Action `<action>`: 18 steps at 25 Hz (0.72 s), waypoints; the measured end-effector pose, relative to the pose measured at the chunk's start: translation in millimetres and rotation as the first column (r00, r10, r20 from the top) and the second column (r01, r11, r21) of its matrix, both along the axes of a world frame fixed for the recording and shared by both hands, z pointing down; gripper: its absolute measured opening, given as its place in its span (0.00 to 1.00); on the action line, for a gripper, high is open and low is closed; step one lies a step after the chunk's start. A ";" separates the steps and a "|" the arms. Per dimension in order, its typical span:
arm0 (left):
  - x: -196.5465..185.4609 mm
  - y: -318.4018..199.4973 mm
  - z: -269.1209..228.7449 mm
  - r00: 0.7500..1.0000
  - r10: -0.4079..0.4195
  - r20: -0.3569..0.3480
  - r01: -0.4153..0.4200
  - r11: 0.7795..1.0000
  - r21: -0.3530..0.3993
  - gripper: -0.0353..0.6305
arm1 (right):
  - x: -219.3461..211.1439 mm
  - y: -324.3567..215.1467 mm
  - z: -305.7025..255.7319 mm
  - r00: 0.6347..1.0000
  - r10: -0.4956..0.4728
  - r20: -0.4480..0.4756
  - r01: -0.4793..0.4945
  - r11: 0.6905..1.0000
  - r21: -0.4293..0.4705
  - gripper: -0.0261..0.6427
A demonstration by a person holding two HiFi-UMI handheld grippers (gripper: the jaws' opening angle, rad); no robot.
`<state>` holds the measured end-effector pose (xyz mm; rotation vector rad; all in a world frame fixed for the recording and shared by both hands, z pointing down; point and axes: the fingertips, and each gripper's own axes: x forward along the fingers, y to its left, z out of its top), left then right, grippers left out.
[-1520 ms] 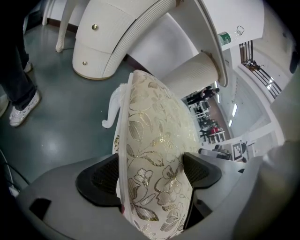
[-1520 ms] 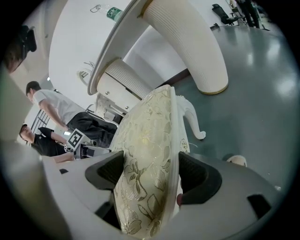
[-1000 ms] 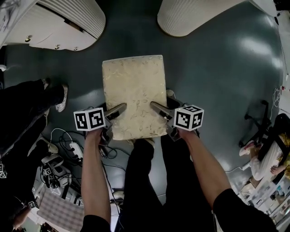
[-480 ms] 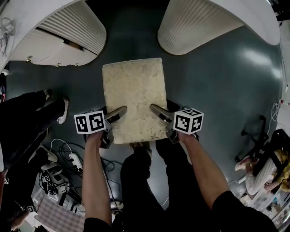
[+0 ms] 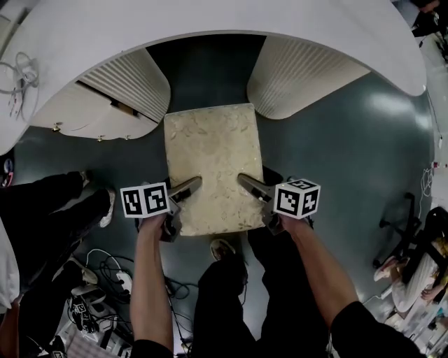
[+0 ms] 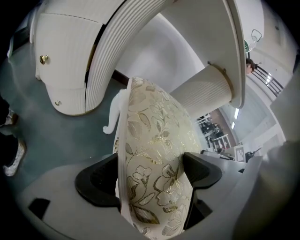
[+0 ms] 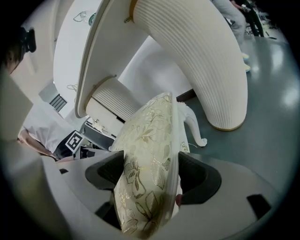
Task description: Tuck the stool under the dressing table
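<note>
The stool [image 5: 212,161], padded in cream fabric patterned with gold flowers and carried on curved white legs, is clamped at its near corners by the left claw [image 5: 189,186] and the right claw [image 5: 246,183]. Its far edge is placed at the gap between the ribbed pedestals [image 5: 140,87] of the dressing table [image 5: 210,21].

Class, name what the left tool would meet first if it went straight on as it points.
The stool cushion, clamped in the left tool; beyond it, probably the dressing table's right pedestal, though depth is unclear.
</note>
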<state>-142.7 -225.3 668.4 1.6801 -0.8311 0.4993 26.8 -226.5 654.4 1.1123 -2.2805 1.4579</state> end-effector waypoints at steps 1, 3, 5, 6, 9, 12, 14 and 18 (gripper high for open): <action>-0.3 -6.7 -2.0 1.000 0.001 0.000 -0.001 1.000 0.006 0.70 | -0.4 -5.9 -1.9 1.000 0.004 0.005 -0.004 1.000 0.003 0.53; -2.1 -11.8 -8.7 1.000 -0.001 0.003 0.001 1.000 0.019 0.70 | -1.9 -9.7 -8.0 1.000 0.016 0.015 -0.016 1.000 0.010 0.53; -2.3 -13.7 -14.6 1.000 -0.010 0.004 0.010 0.999 0.038 0.70 | -1.8 -11.2 -13.6 0.999 0.028 0.016 -0.028 0.999 0.025 0.53; -1.9 -13.6 -16.9 1.000 -0.018 0.001 0.018 0.999 0.051 0.70 | -1.4 -11.5 -16.0 0.999 0.031 0.015 -0.032 0.999 0.036 0.53; -0.9 -8.3 -23.5 0.999 -0.045 -0.020 0.046 0.995 0.088 0.70 | 0.3 -9.8 -25.6 1.000 0.024 0.020 -0.026 0.996 0.085 0.53; -1.6 -11.7 -22.3 0.998 -0.058 -0.029 0.061 0.989 0.137 0.70 | 0.1 -15.8 -27.2 0.999 0.005 0.033 -0.010 0.988 0.153 0.53; -2.4 -18.3 -12.8 0.998 -0.054 -0.023 0.057 0.985 0.162 0.70 | -0.5 -22.5 -16.0 0.999 -0.003 0.036 -0.003 0.984 0.180 0.53; -9.1 -8.5 3.9 0.998 -0.065 -0.014 0.067 0.981 0.182 0.70 | -6.3 -11.6 4.6 0.998 -0.010 0.058 0.000 0.986 0.167 0.53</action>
